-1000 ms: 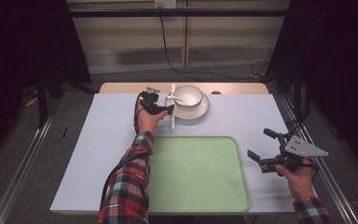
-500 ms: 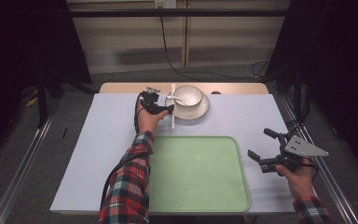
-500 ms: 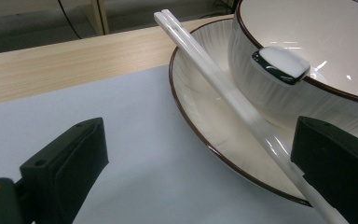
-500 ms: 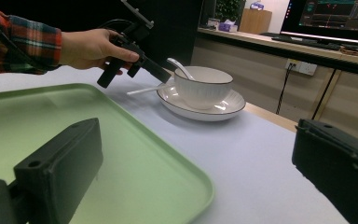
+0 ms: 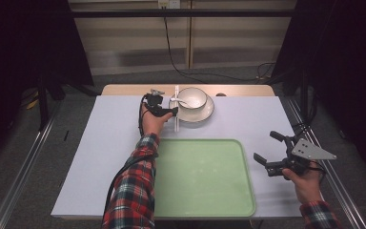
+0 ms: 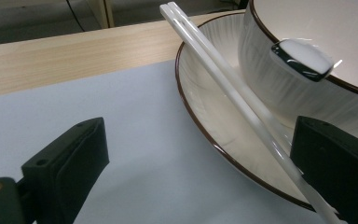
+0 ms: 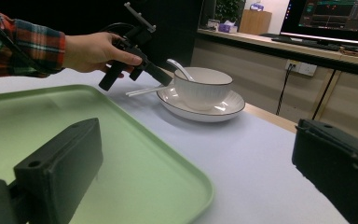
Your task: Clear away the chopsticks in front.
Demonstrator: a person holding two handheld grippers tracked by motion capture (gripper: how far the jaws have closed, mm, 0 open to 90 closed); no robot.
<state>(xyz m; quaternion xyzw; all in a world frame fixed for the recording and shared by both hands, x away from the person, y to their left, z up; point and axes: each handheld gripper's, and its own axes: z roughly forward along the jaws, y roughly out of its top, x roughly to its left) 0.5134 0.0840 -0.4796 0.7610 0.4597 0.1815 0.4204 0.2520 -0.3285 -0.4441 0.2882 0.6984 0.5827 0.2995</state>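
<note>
chopsticks (image 6: 223,88) lean on the plate (image 6: 205,121) rim between our left gripper (image 6: 200,172) jaws, spread wide; our right gripper (image 5: 272,151) gapes beside the tray (image 5: 205,210).

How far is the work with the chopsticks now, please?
Nothing looks done yet: the green tray holds nothing. In hand: the left gripper is open around the white chopsticks, which lie on the plate rim beside the bowl with its spoon. Closing and lifting remain. The right gripper hovers open beside the tray.
</note>
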